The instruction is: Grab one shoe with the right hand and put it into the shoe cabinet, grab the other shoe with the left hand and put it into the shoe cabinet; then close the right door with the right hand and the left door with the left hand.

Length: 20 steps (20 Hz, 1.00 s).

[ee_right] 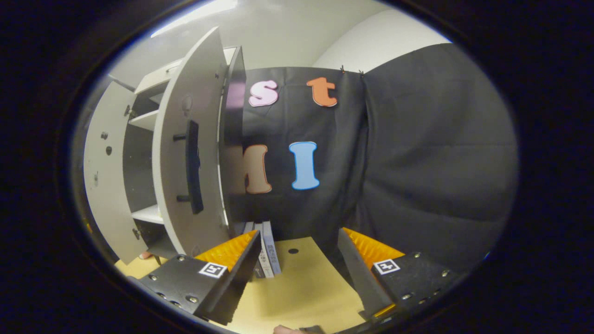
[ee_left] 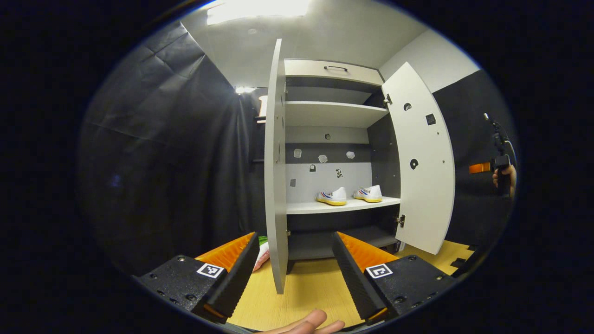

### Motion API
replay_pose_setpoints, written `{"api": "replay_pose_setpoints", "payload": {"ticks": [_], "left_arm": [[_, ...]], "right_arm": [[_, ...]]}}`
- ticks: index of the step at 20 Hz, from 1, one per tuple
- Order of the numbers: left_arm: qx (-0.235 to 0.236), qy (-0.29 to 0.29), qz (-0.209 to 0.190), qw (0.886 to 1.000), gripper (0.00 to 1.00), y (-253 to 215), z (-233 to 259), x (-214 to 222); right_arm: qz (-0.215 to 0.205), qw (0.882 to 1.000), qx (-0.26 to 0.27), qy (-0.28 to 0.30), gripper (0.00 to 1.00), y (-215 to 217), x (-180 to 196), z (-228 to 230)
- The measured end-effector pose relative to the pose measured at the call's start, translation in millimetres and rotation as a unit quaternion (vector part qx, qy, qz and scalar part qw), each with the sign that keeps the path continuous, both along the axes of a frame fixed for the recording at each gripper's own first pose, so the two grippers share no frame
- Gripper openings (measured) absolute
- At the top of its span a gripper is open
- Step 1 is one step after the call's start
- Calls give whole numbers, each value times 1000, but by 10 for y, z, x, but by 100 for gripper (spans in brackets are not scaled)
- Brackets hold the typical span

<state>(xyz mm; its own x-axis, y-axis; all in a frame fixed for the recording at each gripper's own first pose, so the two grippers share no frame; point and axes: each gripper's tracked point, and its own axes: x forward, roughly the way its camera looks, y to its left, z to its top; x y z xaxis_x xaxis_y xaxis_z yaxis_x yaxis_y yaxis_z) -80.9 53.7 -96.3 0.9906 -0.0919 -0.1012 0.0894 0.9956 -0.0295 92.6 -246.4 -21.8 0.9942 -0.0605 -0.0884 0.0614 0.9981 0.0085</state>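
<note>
A: Where are the shoes?

B: In the left gripper view both sit side by side on a shelf [ee_left: 343, 205] inside the shoe cabinet [ee_left: 332, 74]. The left shoe [ee_left: 332, 196] is a little nearer, the right shoe [ee_left: 369, 193] just beside it, toes pointing left. They look close together, but I cannot tell whether they touch.

A: And the doors?

B: Both stand open. The left door [ee_left: 276, 167] is seen almost edge-on, swung out toward the camera. The right door [ee_left: 424, 162] swings out to the right, its inner face showing.

A: What about the left gripper [ee_left: 294, 273]?

B: Its fingers are spread wide with nothing between them. The lower edge of the left door stands in the gap, touching neither finger. A hand [ee_left: 306, 324] shows at the bottom edge, over the wooden floor [ee_left: 306, 287].

A: And the right gripper [ee_right: 297, 273]?

B: Also spread wide and empty. In the right gripper view it faces the black cloth wall [ee_right: 417, 162], with the cabinet off to the left. The right door's outer face and its dark handle [ee_right: 192, 167] are near its left finger, not touching. Some flat boards [ee_right: 268, 250] lean at the cabinet's foot.

A: Is that gripper seen from the other side?

B: Yes, far right in the left gripper view, held in a hand [ee_left: 506, 178].
</note>
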Motion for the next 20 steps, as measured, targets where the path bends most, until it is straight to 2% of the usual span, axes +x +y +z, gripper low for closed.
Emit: {"api": "replay_pose_setpoints", "payload": {"ticks": [2,3,4,7,8,9,10,13,16,17,20], "left_arm": [[-3,8,7,1000,95,79,-62,11],[-3,11,10,1000,99,114,-75,20],[-3,13,14,1000,95,149,-103,18],[-7,10,18,1000,96,216,-105,33],[-11,8,14,1000,96,219,-105,30],[-15,8,10,1000,92,214,-114,32],[-19,9,8,1000,95,215,-128,43],[-21,9,11,1000,95,277,-154,47],[-27,13,-6,1000,95,229,-194,17],[-29,20,-11,999,95,214,-218,11],[-24,18,-11,999,96,262,-235,-30]], "right_arm": [[13,1000,-7,-16,99,40,205,222],[22,999,-12,-23,99,64,298,317],[30,999,-19,-29,99,79,372,395],[44,998,-39,-39,99,137,562,570],[52,997,-41,-36,95,197,599,591],[54,997,-41,-35,99,251,653,614],[58,997,-40,-34,99,293,681,632],[80,996,-36,-25,100,542,742,631],[99,993,-59,-25,99,833,773,658],[94,993,-75,-21,99,908,807,627],[71,990,-118,-33,77,960,732,716]]}}
